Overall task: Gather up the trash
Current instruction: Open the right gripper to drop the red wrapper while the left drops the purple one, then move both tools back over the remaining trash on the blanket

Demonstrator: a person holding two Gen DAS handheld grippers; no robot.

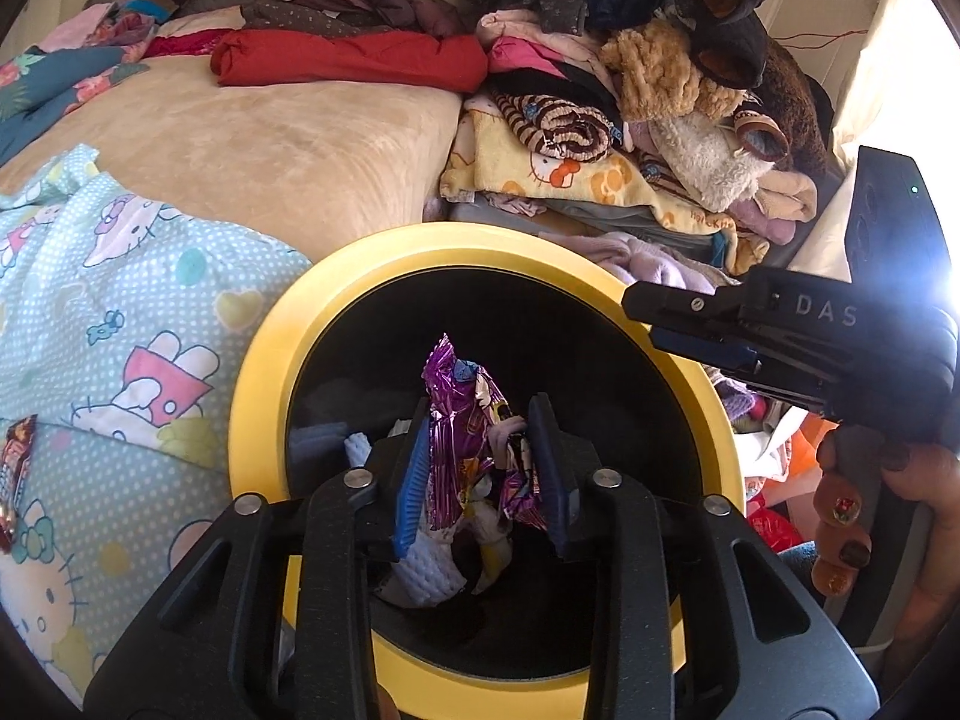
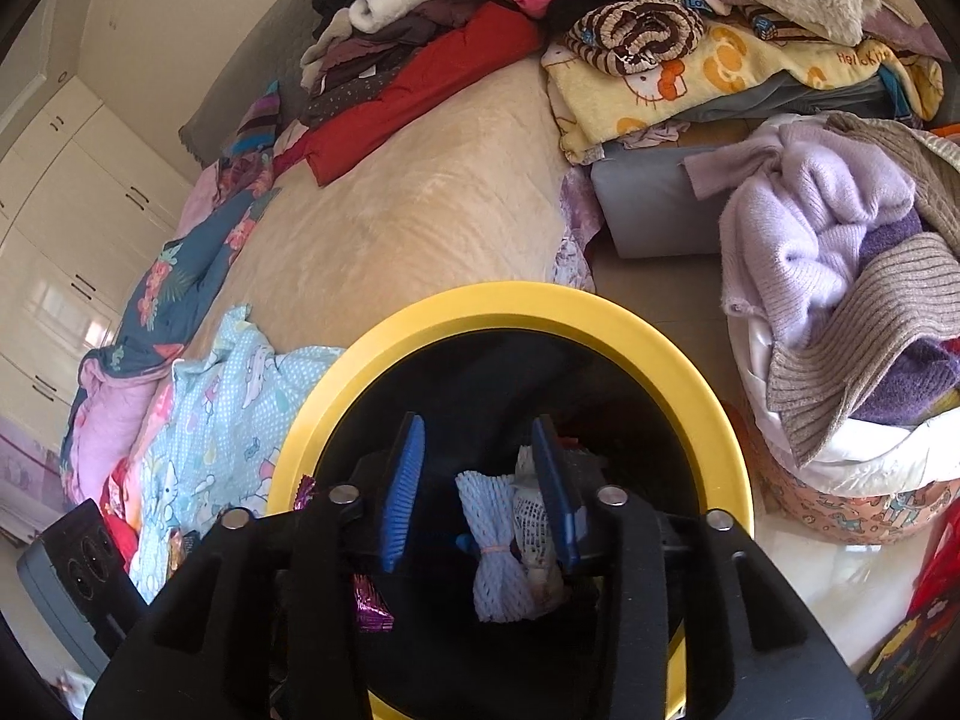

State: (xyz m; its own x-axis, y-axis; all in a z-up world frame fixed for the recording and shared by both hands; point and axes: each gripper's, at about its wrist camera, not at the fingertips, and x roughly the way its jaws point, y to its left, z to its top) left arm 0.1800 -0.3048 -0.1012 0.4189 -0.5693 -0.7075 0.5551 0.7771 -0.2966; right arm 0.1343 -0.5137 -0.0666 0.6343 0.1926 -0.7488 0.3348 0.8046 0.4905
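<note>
Left tongs (image 1: 480,468), part-open, are held over the yellow-rimmed black bin (image 1: 264,372) with the purple foil wrapper (image 1: 462,420) upright, loose between them; right tongs (image 2: 480,492) gape empty.

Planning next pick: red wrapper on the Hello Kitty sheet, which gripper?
Left, probably: red wrapper lies on its side of the yellow bin. Left gripper first has to drop the purple wrapper between its jaws. Right gripper is empty but would have to cross over.
</note>
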